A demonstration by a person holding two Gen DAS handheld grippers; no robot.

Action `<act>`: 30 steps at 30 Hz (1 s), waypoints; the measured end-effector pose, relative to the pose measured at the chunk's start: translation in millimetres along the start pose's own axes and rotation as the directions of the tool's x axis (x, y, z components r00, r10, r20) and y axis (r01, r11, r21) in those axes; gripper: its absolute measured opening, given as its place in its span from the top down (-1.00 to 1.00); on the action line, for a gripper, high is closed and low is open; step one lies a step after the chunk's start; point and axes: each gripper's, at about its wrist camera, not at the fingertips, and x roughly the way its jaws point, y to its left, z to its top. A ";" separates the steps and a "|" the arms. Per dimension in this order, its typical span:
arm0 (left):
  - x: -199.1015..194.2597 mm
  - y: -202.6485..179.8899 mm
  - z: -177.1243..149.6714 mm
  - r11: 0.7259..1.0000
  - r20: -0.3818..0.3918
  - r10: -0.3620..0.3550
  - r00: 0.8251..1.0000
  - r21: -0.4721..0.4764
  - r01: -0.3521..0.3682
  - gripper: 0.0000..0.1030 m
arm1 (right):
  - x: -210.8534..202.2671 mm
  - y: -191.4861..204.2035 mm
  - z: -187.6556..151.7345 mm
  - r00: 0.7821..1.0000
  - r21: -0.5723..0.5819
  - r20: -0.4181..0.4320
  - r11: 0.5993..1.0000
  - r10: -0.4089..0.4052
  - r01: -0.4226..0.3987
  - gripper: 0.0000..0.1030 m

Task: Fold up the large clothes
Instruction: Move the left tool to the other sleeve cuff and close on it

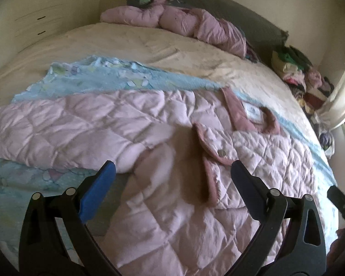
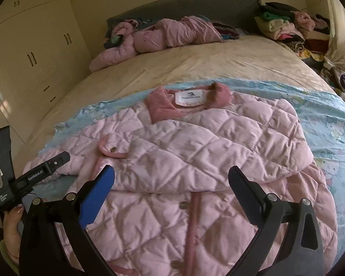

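Bed (image 2: 195, 53) under pink quilted coat (image 2: 195, 151), hem cut off, left gripper (image 1: 172, 172) and right gripper (image 2: 171, 177) spread

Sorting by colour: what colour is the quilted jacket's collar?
Darker dusty pink collar on the pale pink jacket; clearest in the right wrist view.

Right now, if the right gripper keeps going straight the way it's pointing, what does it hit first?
Most likely the pink quilted jacket lying on the bed: the open right gripper points at its folded-over sleeve, with nothing between. Depth is hard to judge through the fisheye.
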 end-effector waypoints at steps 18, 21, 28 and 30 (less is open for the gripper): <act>-38.3 83.8 21.7 0.972 0.127 0.194 0.973 -0.155 -0.174 -0.82 | 7.0 89.5 11.7 0.994 -0.104 0.000 0.988 0.112 -0.111 -0.91; -40.8 103.4 23.1 0.961 0.127 0.215 0.968 -0.204 -0.187 -0.82 | 8.4 104.5 14.2 0.992 -0.124 -0.001 0.984 0.129 -0.128 -0.91; -45.6 137.7 23.3 0.936 0.114 0.250 0.961 -0.283 -0.210 -0.82 | 16.9 143.6 15.7 0.985 -0.172 -0.016 0.970 0.171 -0.171 -0.91; -47.4 148.4 23.0 0.928 0.113 0.256 0.960 -0.308 -0.211 -0.82 | 21.5 154.9 15.9 0.983 -0.190 -0.024 0.965 0.181 -0.182 -0.91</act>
